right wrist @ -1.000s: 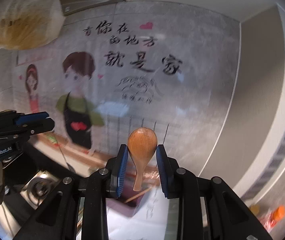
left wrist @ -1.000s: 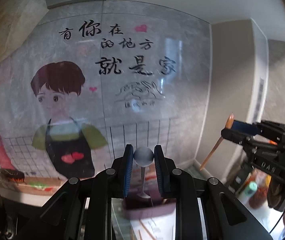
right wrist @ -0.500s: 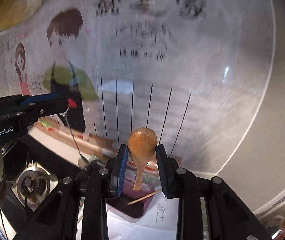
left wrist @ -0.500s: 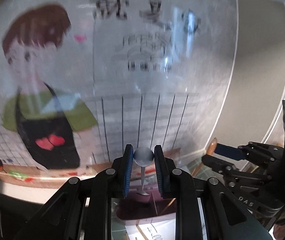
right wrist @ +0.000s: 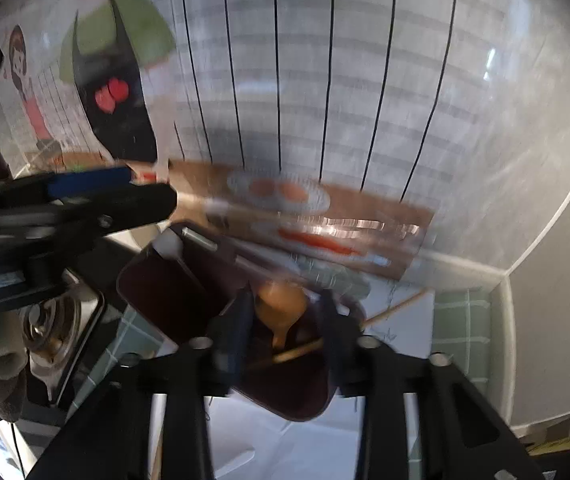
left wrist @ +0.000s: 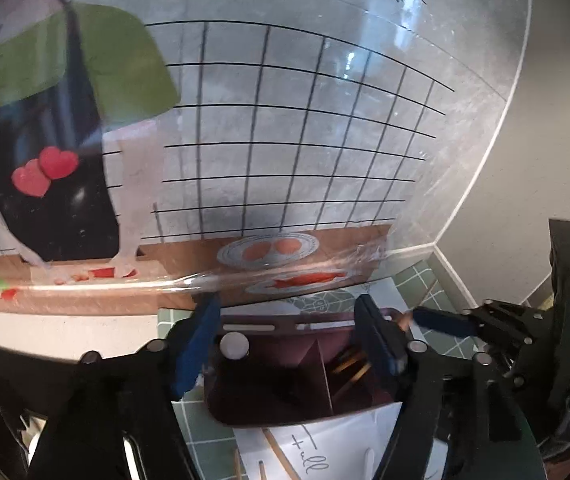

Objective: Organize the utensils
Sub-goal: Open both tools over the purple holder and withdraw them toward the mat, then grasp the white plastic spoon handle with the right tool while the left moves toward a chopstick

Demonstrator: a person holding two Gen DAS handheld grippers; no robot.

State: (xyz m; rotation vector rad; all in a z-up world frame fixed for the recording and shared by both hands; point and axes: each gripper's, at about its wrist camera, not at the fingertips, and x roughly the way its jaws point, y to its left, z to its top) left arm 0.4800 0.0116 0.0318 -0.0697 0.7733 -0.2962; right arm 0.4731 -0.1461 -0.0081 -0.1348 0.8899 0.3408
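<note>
A dark maroon utensil holder (left wrist: 285, 380) is showing at the lower centre of the left wrist view, with a silver spoon (left wrist: 235, 345) gleaming at its left. Blue pads are lining the black fingers (left wrist: 195, 346). The wall sticker (left wrist: 285, 120) is carrying a black grid on pale grey, a green sleeve, a black apron and red hearts. In the right wrist view, an orange-brown wooden spoon (right wrist: 281, 306) is glowing above the maroon. Green tiles (right wrist: 461, 316) with pale lines are covering the table.

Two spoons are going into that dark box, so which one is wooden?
The wooden spoon lies between the right gripper's opening jaws, brown and broad-bowled. The other, a metal spoon, is silvery, between the left gripper's opening jaws.
</note>
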